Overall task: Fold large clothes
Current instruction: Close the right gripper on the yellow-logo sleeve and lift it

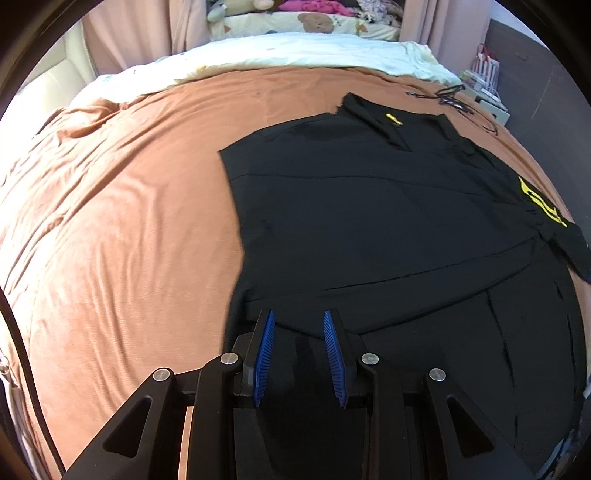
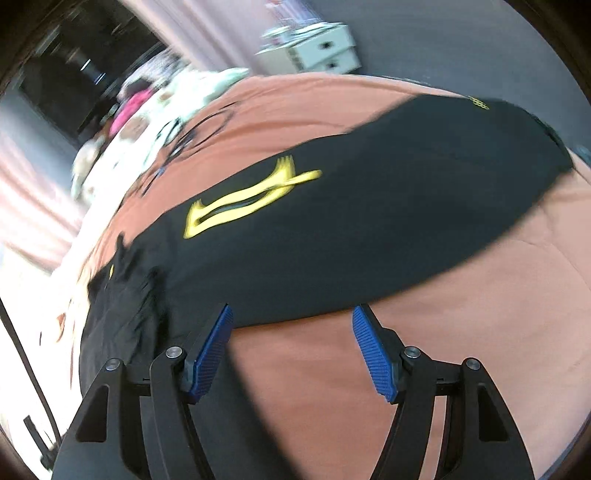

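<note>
A wide bed [image 1: 122,206] is seen, covered by a rust-orange sheet [image 2: 461,295] that is lightly wrinkled. At its far end, a pale patterned quilt [image 1: 295,55] is laid across the full width, and behind that a heap of soft toys [image 1: 314,20] and pink cloth is glimpsed against pink curtains [image 1: 129,40].

A large black shirt [image 1: 369,221] is spread flat on the right half of the bed in the left wrist view, with its collar turned toward the quilt. One long side edge is folded in, so a straight border is formed against the orange sheet. A big yellow emblem [image 2: 243,199] is printed on the fabric, and a small yellow mark [image 1: 393,119] is placed by the collar. In the right wrist view, which is blurred, the same shirt is shown lying across the bed, with a crumpled sleeve [image 2: 122,291] bunched at the lower left.

A white drawer unit [image 2: 325,48] is placed beyond the bed, beside a dark wall. A thin black cord [image 1: 450,96] is left on the sheet near the collar.

The left gripper [image 1: 299,321] is held low over the shirt's near edge, its blue pads [image 1: 264,354] parted with only dark fabric seen between them and nothing pinched. The right gripper [image 2: 291,314] is held at the shirt's side edge, its blue pads [image 2: 373,354] spread wide over bare sheet, with nothing gripped.
</note>
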